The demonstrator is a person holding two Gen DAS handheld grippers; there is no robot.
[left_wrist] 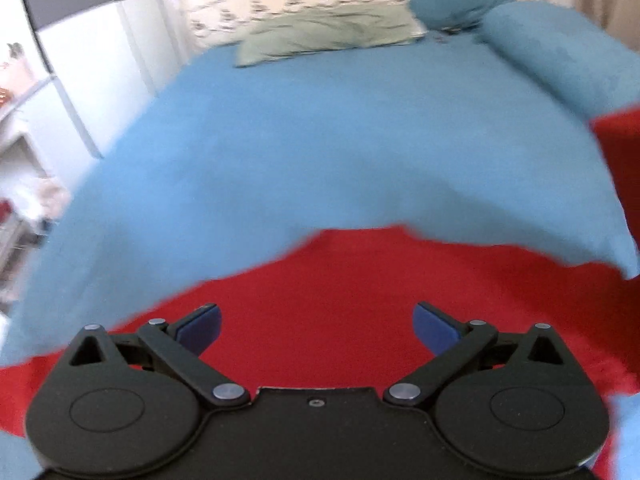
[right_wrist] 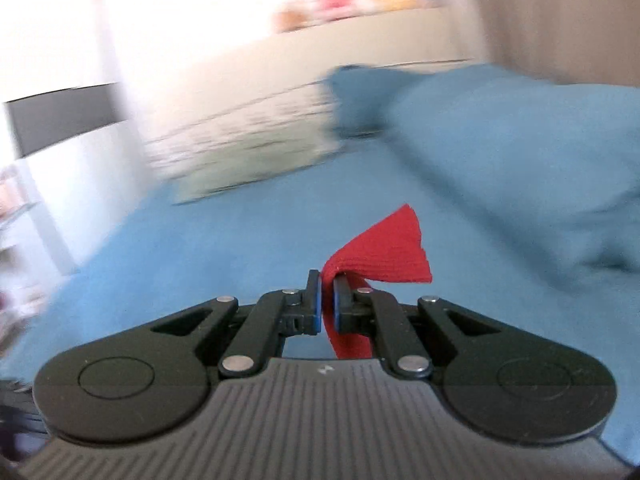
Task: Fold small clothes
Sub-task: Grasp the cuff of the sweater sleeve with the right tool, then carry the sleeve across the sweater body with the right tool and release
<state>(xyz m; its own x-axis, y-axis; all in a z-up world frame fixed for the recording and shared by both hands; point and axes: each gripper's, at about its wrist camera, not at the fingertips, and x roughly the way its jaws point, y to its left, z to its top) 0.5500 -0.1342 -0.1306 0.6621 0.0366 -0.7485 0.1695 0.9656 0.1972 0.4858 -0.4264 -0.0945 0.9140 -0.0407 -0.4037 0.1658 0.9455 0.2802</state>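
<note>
Right gripper (right_wrist: 327, 300) is clamped on a corner of the red garment (right_wrist: 380, 248), holding it off the blue bedspread (right_wrist: 200, 248). Left gripper (left_wrist: 316, 324) is wide apart, empty, over the rest of the red cloth spread below. No finished fold visible; looks like the first fold is just starting, everything else left.

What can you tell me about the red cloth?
The red cloth is a soft, bright red fabric that looks finely ribbed up close. Most of it lies spread on the blue bed cover, below the open left gripper, which does not pinch it. In the right wrist view a strip of it is clamped in the shut right gripper, and a flap sticks up past the fingertips.
</note>
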